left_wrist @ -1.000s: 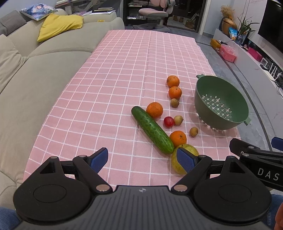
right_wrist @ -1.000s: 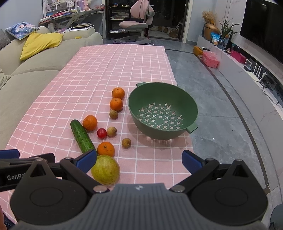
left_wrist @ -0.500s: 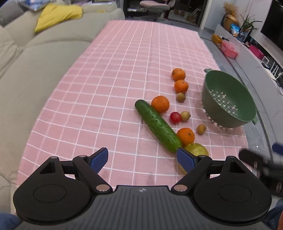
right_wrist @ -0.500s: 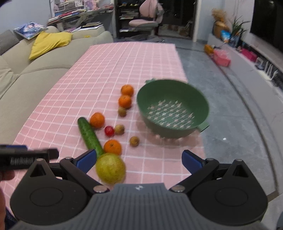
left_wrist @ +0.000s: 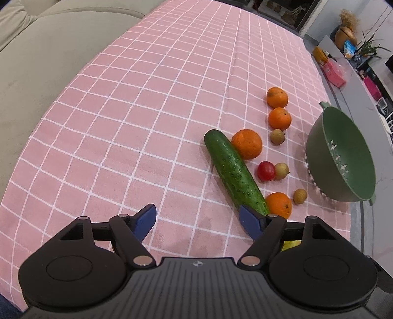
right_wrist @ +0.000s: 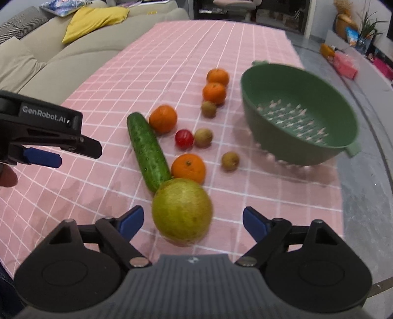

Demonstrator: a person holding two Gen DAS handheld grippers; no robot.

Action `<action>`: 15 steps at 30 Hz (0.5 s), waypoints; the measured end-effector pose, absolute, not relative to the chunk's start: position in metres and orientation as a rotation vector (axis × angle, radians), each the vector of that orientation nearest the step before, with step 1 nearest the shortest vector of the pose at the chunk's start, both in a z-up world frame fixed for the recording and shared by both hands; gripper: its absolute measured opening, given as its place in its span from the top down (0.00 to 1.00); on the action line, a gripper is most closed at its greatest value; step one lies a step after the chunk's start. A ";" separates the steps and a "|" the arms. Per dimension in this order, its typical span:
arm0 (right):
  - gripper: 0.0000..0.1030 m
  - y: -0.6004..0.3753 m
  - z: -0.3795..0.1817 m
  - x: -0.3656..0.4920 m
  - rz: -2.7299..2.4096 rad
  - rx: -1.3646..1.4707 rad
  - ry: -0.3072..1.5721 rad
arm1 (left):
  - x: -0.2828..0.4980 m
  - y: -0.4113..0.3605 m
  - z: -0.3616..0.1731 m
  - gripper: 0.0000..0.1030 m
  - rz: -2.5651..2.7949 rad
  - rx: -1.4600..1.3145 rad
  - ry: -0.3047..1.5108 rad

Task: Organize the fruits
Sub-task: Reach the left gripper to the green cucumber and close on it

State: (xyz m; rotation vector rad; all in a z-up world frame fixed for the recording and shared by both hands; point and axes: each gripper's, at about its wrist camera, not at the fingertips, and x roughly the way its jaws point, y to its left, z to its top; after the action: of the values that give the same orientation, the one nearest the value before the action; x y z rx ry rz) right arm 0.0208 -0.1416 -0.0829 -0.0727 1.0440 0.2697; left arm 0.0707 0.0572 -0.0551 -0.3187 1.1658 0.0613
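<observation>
Our right gripper is spread wide around the pear, not yet touching. We should center it, then squeeze gently, because it is round and may roll. Our left gripper is released, empty, beside the cucumber. The colander waits farther. On the left gripper we read "GenRobot.AI".

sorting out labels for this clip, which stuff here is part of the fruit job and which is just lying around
Job: green colander, yellow-green fruit, four oranges, cucumber, red tomato, three small brown fruits, right gripper.

Lying about: yellow cushion, sofa, pink box.
</observation>
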 end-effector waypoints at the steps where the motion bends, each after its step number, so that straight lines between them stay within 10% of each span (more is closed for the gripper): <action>1: 0.18 -0.139 -0.087 0.023 0.274 -0.074 1.051 | 0.072 0.056 -0.057 0.13 0.062 -0.313 1.172; 6: 0.38 -0.136 -0.105 0.034 0.306 -0.064 1.084 | 0.081 0.047 -0.069 0.13 0.048 -0.300 1.191; 15: 0.39 -0.179 -0.106 0.041 0.227 0.076 1.113 | 0.107 0.018 -0.088 0.12 0.064 -0.304 1.193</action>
State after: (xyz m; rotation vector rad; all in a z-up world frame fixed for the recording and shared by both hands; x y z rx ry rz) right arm 0.0413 -0.1795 -0.1060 0.0765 1.1134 0.2270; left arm 0.1070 0.0183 -0.0879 -0.3040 1.1925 0.0642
